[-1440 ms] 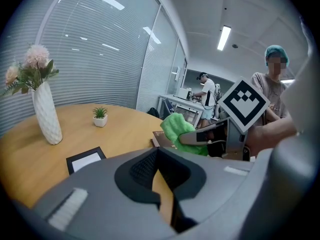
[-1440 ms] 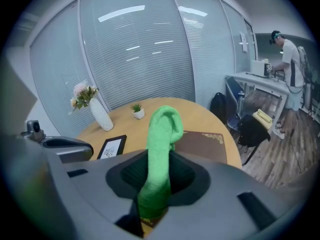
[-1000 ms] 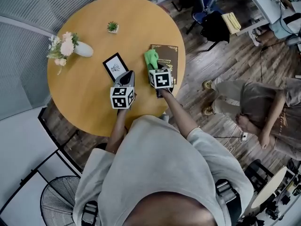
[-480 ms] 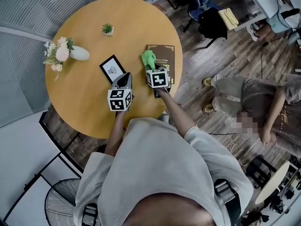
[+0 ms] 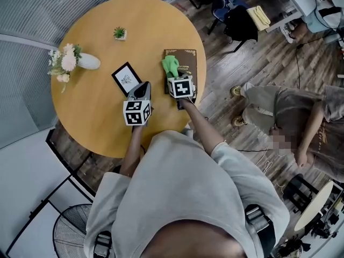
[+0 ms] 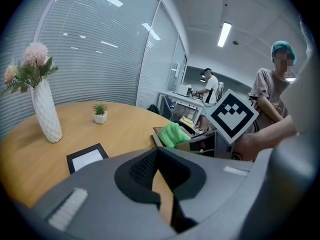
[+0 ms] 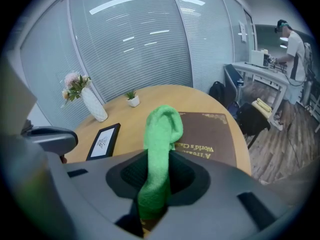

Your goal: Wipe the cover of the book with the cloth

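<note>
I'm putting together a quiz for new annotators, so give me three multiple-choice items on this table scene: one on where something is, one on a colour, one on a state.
1. Where does the picture frame lie?
A. On the table, between the vase and the book
B. On top of the book
C. On the floor

2. What colour is the cloth?
A. Red
B. Green
C. White

3. In what state is the right tool?
A. Open and empty
B. Shut on the cloth
C. Shut on the picture frame

Answers:
1 A: the head view shows it flat on the wood between those two.
2 B: it is bright green in every view.
3 B: the right gripper view shows the cloth pinched between its jaws.
</note>
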Motion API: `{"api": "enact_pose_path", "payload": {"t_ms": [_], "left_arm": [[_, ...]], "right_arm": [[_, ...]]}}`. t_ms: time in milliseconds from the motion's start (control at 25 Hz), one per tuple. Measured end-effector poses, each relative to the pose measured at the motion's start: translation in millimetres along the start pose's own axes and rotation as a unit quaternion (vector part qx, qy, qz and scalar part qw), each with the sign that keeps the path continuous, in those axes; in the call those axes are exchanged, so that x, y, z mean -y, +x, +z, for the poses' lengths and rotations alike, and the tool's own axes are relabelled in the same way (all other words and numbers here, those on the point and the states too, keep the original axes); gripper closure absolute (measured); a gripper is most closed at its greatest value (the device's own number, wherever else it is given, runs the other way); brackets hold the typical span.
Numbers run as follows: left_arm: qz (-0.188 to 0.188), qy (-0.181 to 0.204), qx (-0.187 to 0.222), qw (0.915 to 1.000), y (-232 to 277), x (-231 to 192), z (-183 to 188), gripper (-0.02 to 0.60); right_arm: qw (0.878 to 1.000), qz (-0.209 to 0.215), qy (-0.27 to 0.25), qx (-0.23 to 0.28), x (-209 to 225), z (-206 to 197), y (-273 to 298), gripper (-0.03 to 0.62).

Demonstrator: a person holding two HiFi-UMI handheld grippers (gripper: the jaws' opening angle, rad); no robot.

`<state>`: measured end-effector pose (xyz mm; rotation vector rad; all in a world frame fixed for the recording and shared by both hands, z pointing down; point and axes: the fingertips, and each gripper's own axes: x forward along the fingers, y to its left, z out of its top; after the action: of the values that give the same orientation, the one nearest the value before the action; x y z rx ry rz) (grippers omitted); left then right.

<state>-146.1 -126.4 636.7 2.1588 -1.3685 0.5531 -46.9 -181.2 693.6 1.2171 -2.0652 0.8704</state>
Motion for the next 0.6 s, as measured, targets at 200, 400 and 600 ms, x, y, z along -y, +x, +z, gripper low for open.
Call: {"api": "enact_pose_path", "payload": {"t_ms": [200,400,600], "left_arm": [[-0.005,0.002,0.001,1.0000,3,7,0,0.574],[-0.010,0.007,-0.002,0.9999,6,15,0,0.574],[-0.015,0.010,-0.003,0.9998,10,22,0,0.575]], "right_arm": [[1.000,-0.008,-0.001,0.000,10,-4,-5,0.494],[1.000,-0.014,0.000,0.003,22,-7,-11,0.494],[1.000,-0.024,-0.005,0.003,33,-9,-17,0.494]]}}
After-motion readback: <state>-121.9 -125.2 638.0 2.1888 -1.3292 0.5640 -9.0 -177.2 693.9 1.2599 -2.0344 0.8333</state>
